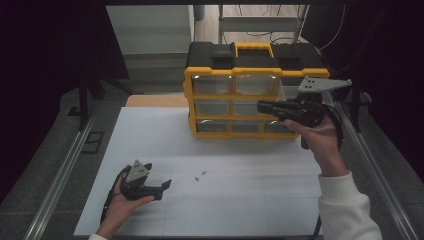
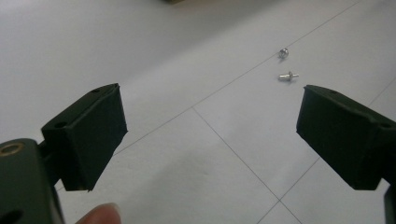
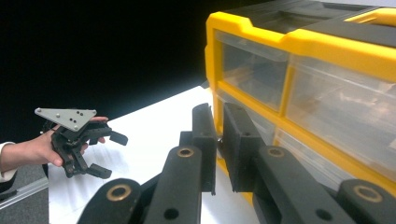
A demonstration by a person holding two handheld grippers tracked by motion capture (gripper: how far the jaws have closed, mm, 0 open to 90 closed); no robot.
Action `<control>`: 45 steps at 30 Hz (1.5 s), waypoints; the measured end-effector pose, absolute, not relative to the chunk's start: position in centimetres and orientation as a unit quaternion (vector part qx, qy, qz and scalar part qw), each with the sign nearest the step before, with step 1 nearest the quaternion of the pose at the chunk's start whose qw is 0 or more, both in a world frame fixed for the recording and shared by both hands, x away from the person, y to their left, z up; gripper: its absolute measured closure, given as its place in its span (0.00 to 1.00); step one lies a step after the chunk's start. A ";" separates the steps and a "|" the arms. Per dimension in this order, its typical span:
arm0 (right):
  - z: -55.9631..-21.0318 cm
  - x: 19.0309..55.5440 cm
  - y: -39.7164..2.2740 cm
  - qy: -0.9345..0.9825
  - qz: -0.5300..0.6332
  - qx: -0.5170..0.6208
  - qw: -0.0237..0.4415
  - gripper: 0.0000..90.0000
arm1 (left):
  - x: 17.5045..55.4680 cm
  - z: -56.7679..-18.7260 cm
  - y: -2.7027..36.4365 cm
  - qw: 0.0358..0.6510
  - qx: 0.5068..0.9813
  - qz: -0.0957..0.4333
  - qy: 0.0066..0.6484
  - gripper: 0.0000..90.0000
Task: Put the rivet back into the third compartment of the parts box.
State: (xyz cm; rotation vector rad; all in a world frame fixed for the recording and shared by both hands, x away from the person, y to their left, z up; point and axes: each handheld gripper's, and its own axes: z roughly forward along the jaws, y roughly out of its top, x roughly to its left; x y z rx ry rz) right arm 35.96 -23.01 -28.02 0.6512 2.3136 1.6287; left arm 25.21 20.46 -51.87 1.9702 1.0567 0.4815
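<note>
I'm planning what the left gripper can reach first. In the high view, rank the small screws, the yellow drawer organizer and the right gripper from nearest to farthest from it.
From the left gripper:
1. Small screws, just to its right on the white table.
2. Yellow drawer organizer, at the table's far side.
3. Right gripper, raised before the organizer's right drawers; close to call against the organizer.

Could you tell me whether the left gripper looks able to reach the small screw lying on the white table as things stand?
Probably yes. The left gripper is open, its jaws set wide and aimed across bare white table towards the screw, with nothing between them; a second small metal piece lies just beyond.
</note>
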 end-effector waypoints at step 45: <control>-26.0 38.4 -28.4 0.752 0.537 0.317 0.216 0.50 | 25.2 -51.9 20.5 0.415 0.784 0.191 0.421 0.10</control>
